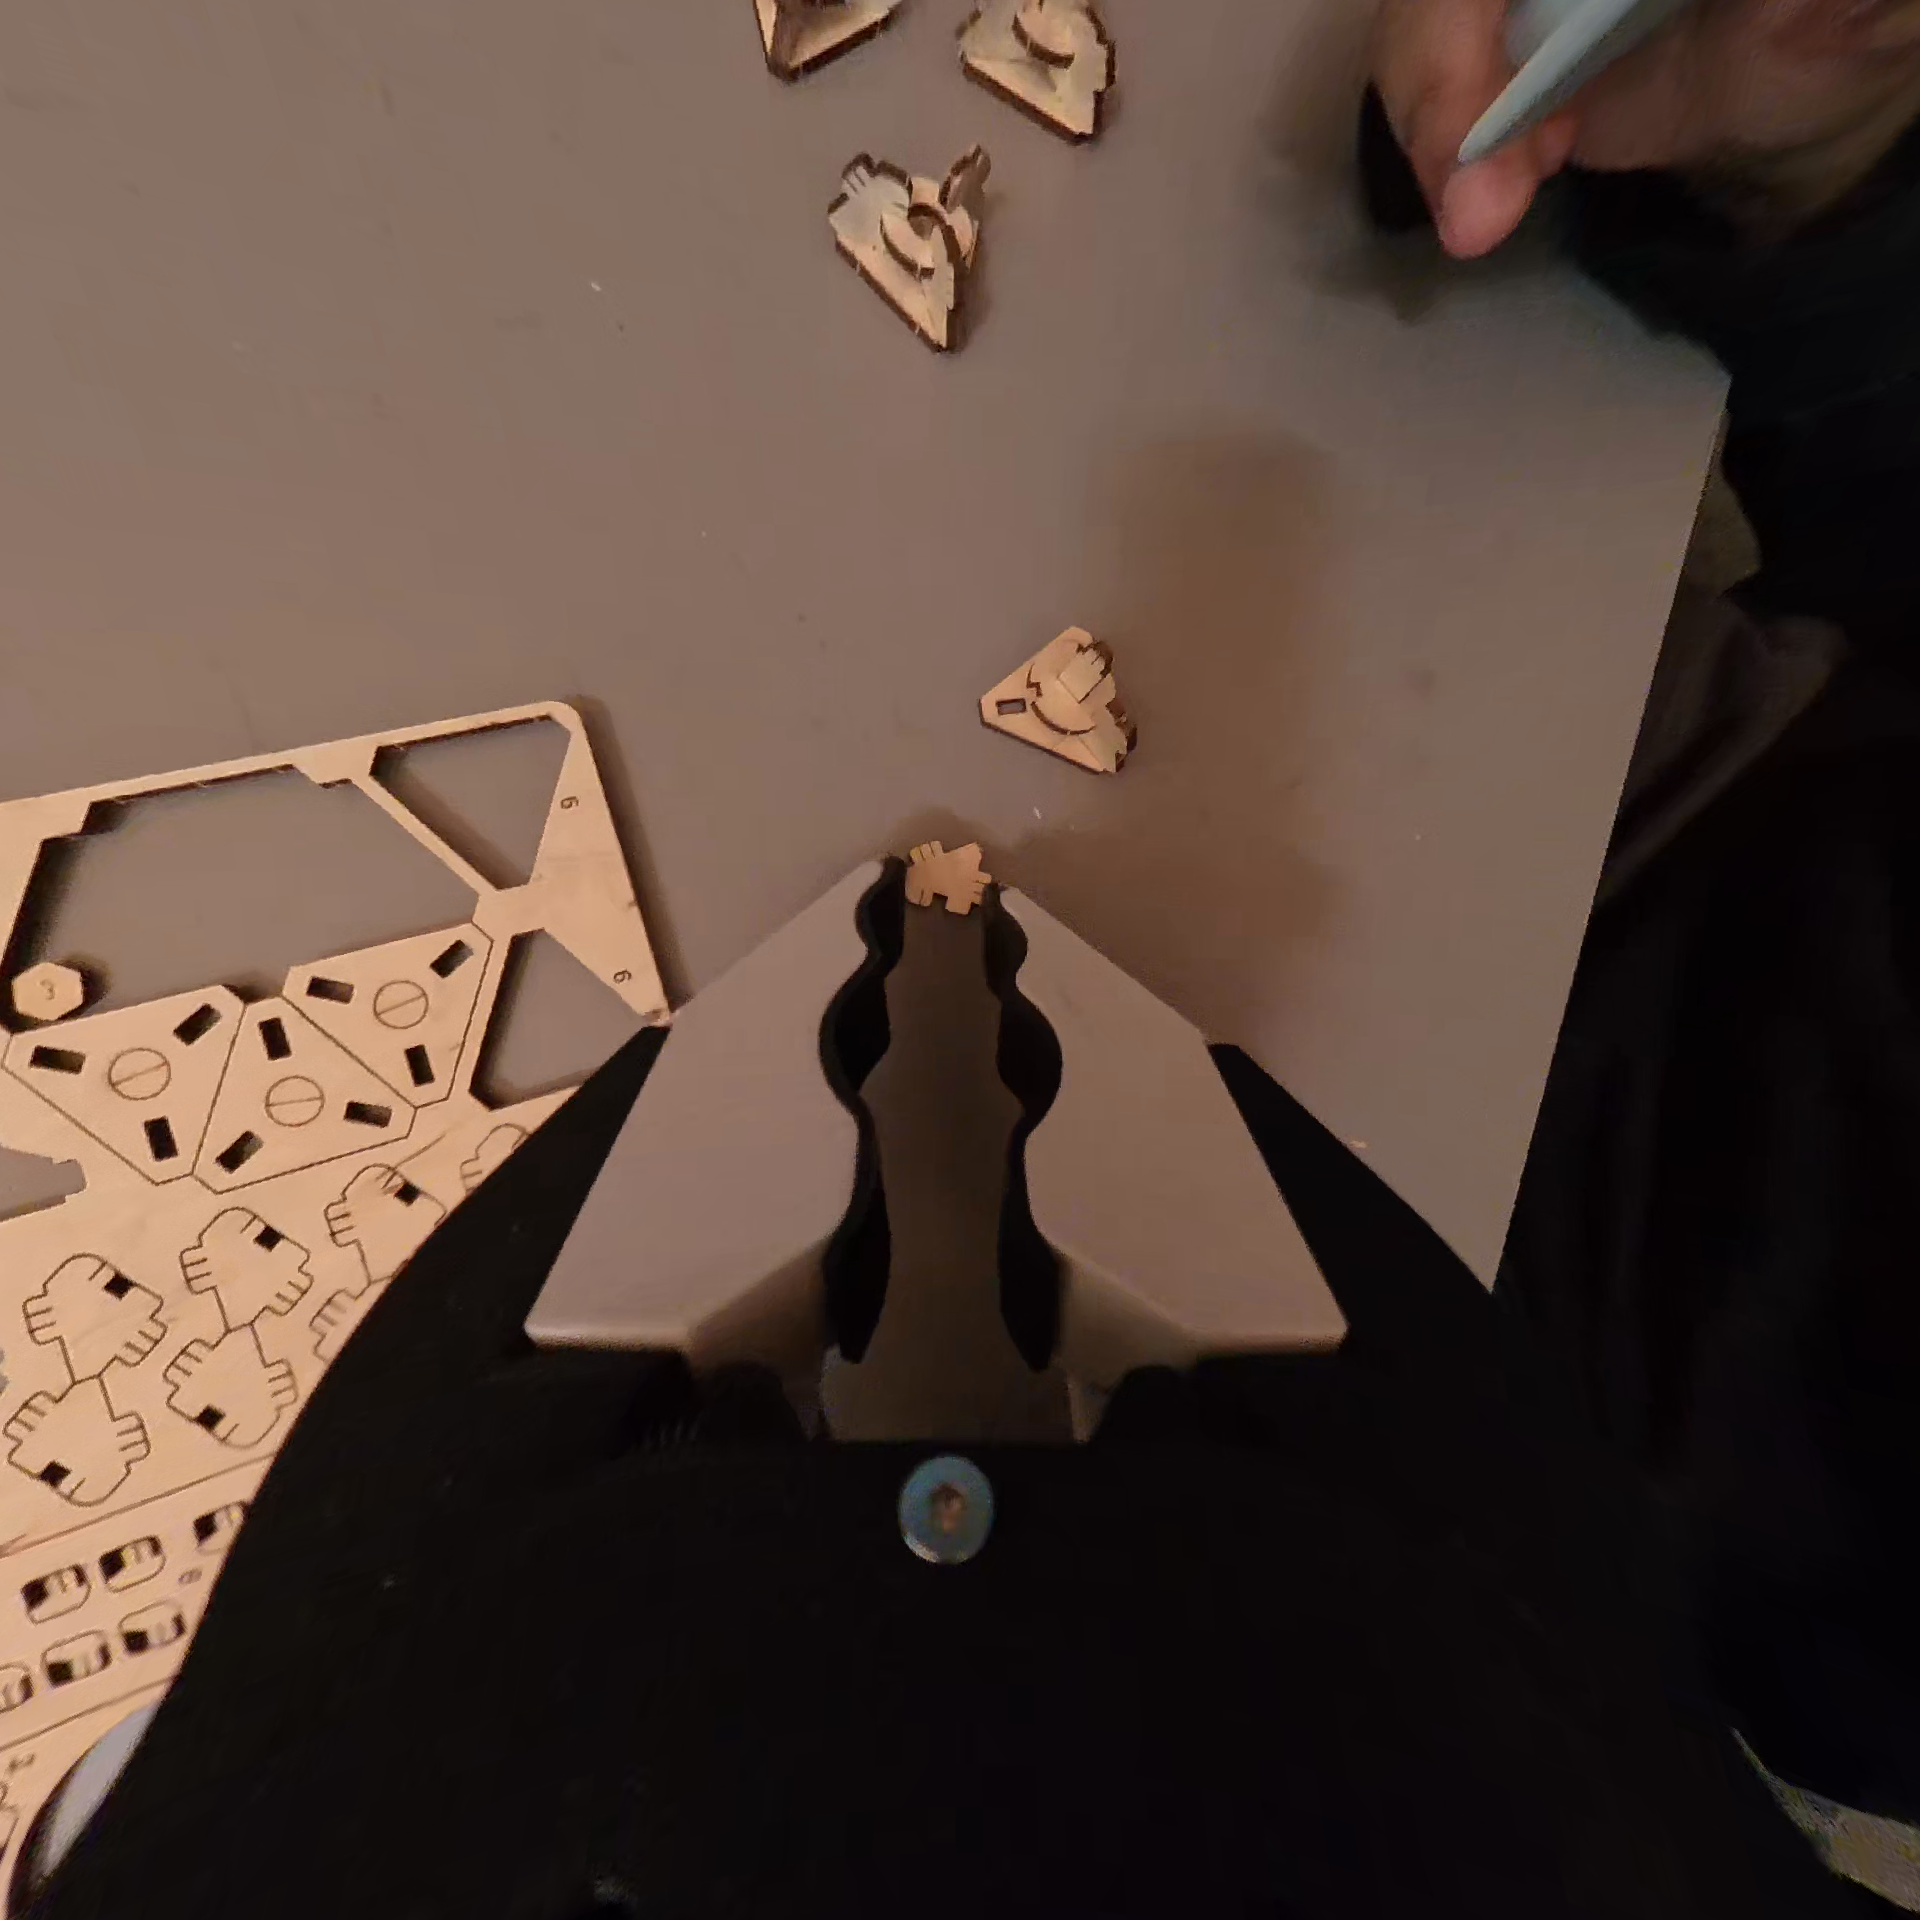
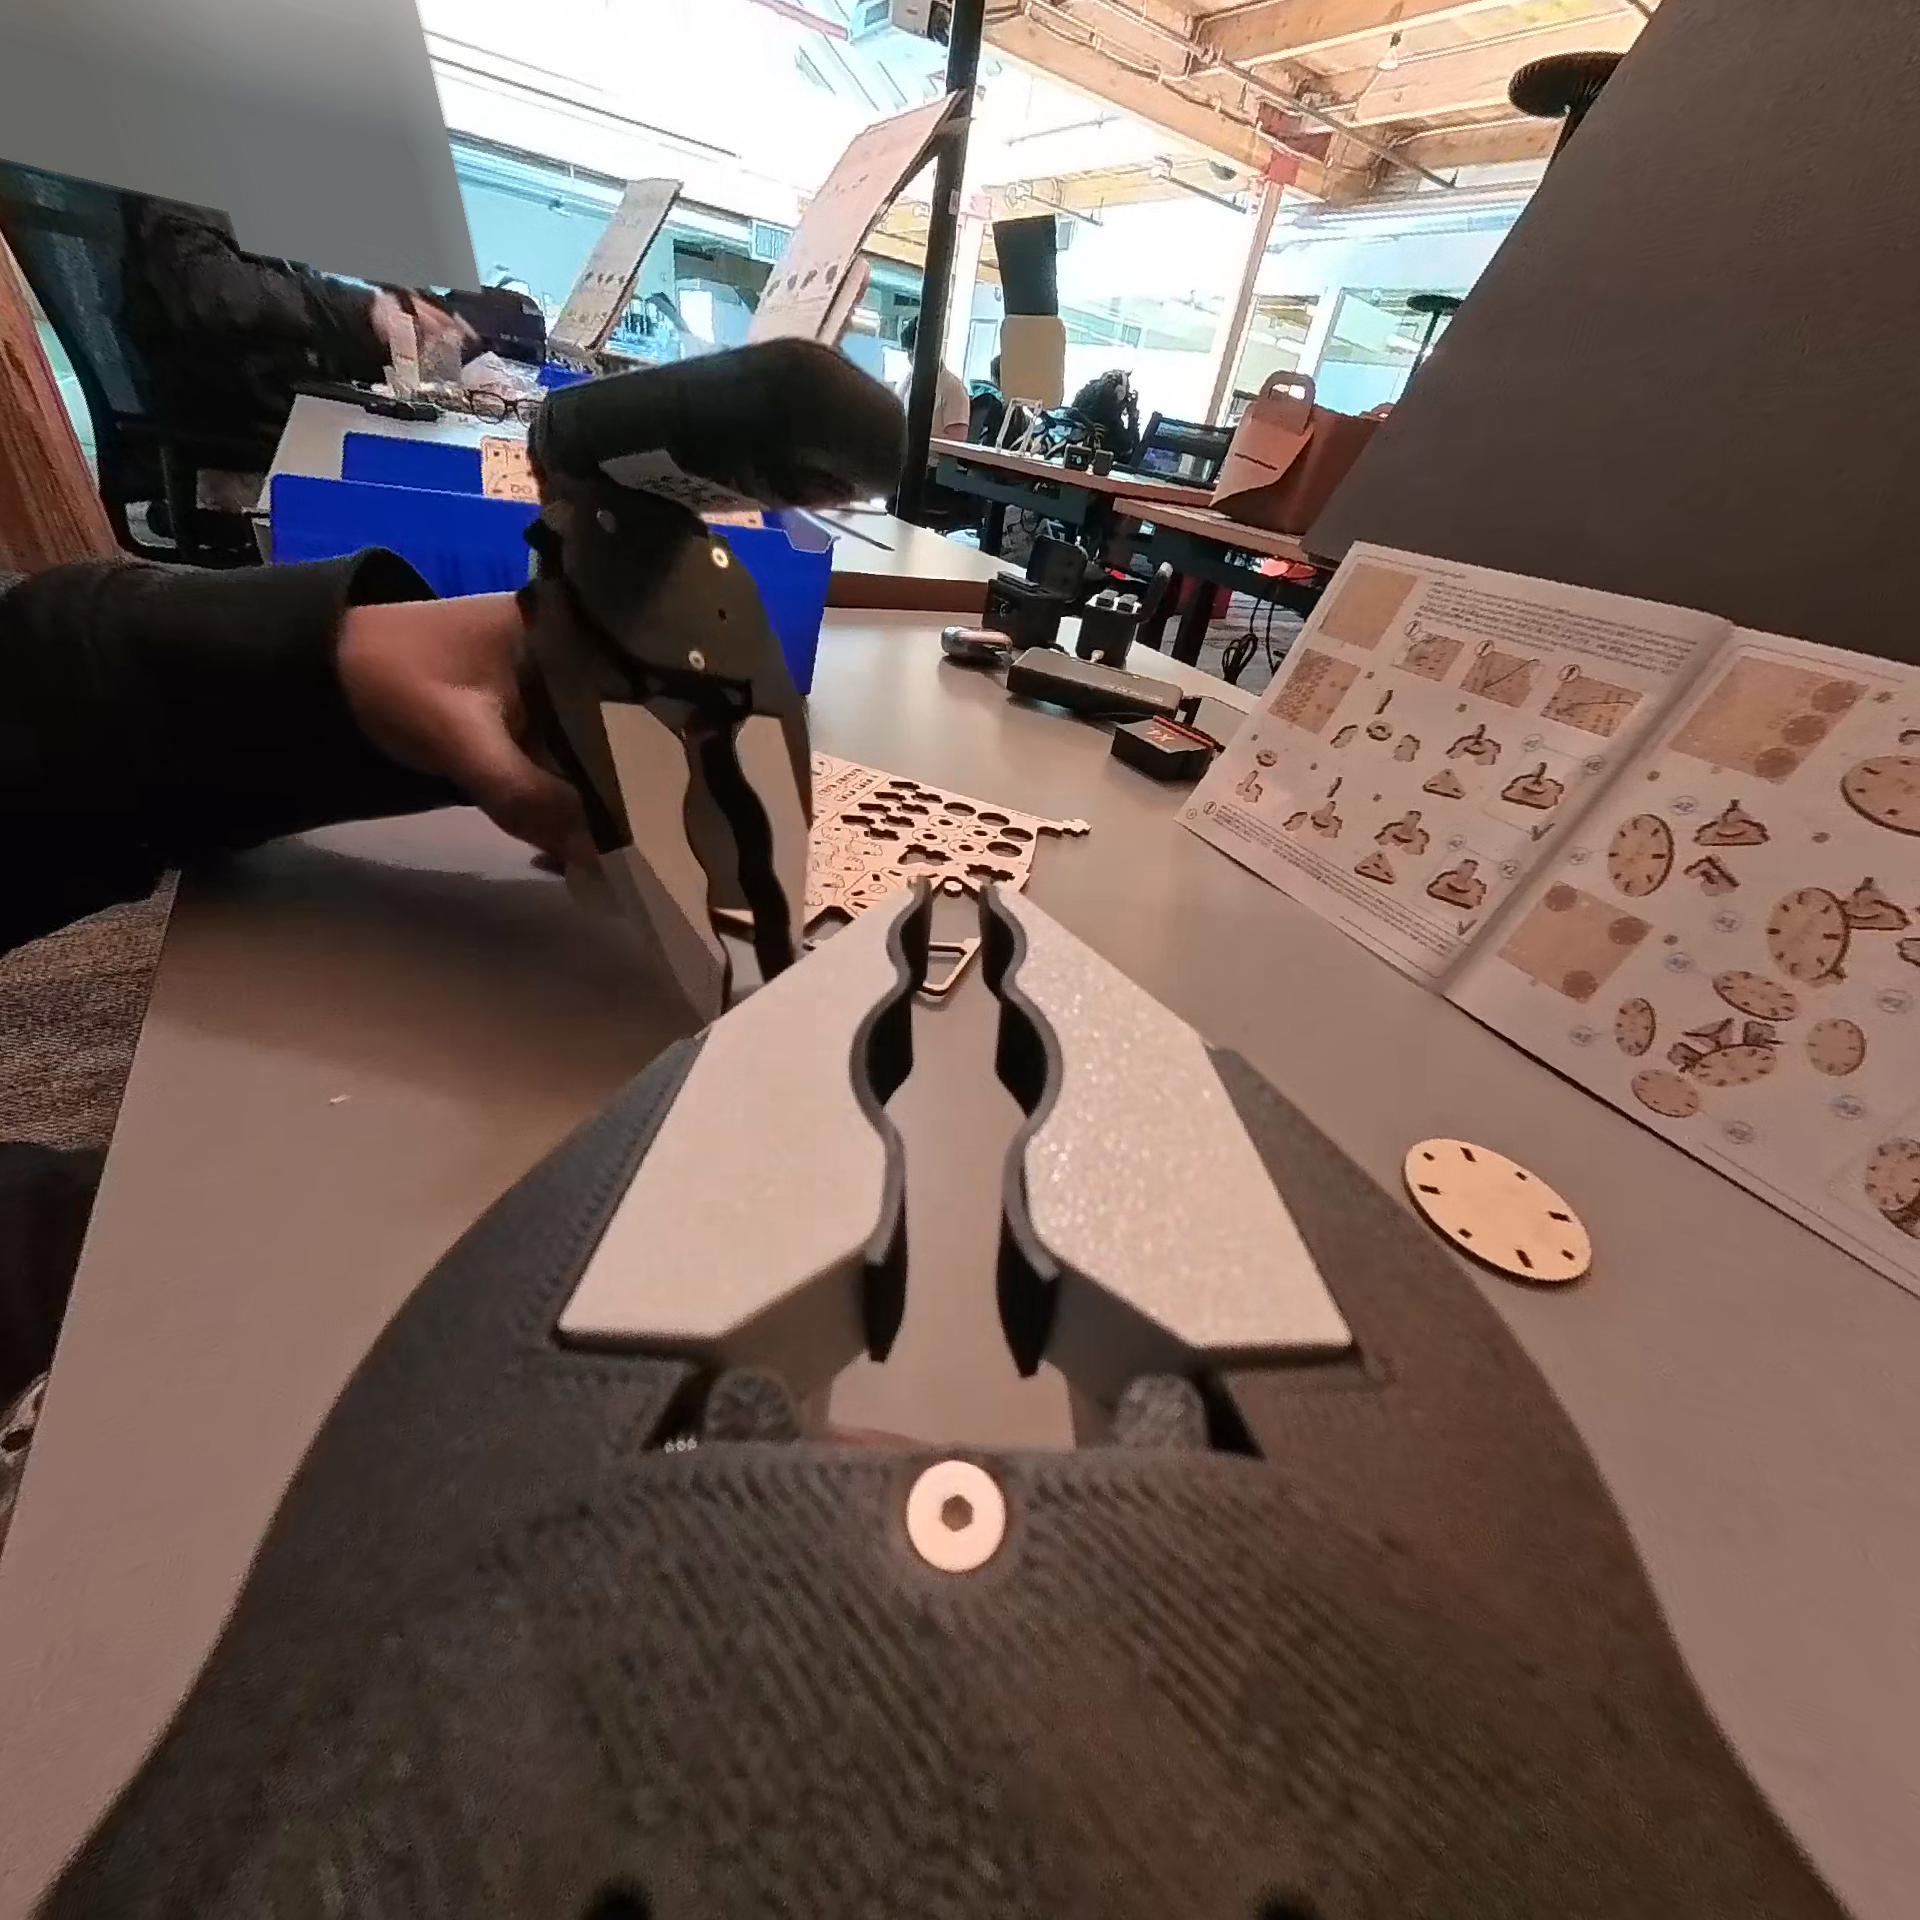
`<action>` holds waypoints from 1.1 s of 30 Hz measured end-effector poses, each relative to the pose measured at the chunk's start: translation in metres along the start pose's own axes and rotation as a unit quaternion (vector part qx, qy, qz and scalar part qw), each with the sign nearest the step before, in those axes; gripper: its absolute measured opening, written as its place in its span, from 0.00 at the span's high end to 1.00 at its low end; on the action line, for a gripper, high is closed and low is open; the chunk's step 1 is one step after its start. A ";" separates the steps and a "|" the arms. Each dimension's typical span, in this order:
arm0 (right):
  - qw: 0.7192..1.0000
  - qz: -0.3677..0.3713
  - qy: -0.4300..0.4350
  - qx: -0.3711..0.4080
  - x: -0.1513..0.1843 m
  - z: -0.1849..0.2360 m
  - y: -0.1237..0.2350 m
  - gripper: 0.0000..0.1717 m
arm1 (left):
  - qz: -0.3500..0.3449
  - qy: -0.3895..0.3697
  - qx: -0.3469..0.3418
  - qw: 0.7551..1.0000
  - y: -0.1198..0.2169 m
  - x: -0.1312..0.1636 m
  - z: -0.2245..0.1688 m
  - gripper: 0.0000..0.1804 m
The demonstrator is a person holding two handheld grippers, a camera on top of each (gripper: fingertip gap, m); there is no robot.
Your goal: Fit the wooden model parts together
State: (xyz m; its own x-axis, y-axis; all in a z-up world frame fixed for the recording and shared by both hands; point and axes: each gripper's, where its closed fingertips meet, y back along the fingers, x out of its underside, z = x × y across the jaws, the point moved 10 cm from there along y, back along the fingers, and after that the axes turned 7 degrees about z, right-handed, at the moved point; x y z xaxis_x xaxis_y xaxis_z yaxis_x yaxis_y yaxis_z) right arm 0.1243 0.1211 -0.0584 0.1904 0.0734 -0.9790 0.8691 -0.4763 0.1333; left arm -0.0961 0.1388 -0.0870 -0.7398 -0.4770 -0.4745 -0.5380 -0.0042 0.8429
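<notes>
- Left gripper [image 1: 945,883]: tongs are seen slightly apart. A small cross-shaped wooden piece [image 1: 945,878] lies between the tips at frame centre; a firm clamp cannot be confirmed.
- Risk: the piece could be twisted or flicked out if squeezed off-centre on its tabs.
- Right gripper [image 2: 948,904]: tongs slightly apart, nothing held.
- Risk: the triangular assembly [image 1: 1060,701], up-right of the piece, could be knocked toward the table [image 1: 416,416] edge at right.
</notes>
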 end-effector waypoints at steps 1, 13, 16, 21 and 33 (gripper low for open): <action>1.000 0.000 0.000 0.000 0.000 0.000 0.000 0.96 | -0.004 -0.001 0.003 1.000 -0.001 -0.001 -0.001 0.94; 0.971 -0.040 -0.195 -0.130 -0.001 -0.013 0.003 0.90 | -0.083 -0.120 -0.063 0.987 0.025 -0.018 -0.035 0.96; 0.953 0.027 -0.247 -0.173 0.004 -0.007 -0.009 0.89 | -0.101 -0.164 -0.118 0.974 0.032 -0.022 -0.048 0.95; 0.924 0.069 -0.308 -0.218 0.008 0.006 -0.024 0.87 | -0.105 -0.198 -0.128 0.966 0.028 -0.026 -0.062 0.95; 0.903 0.133 -0.336 -0.234 0.017 0.009 -0.028 0.94 | -0.114 -0.217 -0.123 0.962 0.023 -0.028 -0.068 0.98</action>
State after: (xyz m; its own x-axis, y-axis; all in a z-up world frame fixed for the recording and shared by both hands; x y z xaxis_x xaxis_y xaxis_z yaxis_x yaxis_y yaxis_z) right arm 0.0987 0.1279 -0.0800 0.2367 -0.6112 -0.7552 0.9612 0.0339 0.2738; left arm -0.0606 0.0919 -0.0368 -0.7416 -0.0274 -0.6703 -0.6338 -0.2987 0.7135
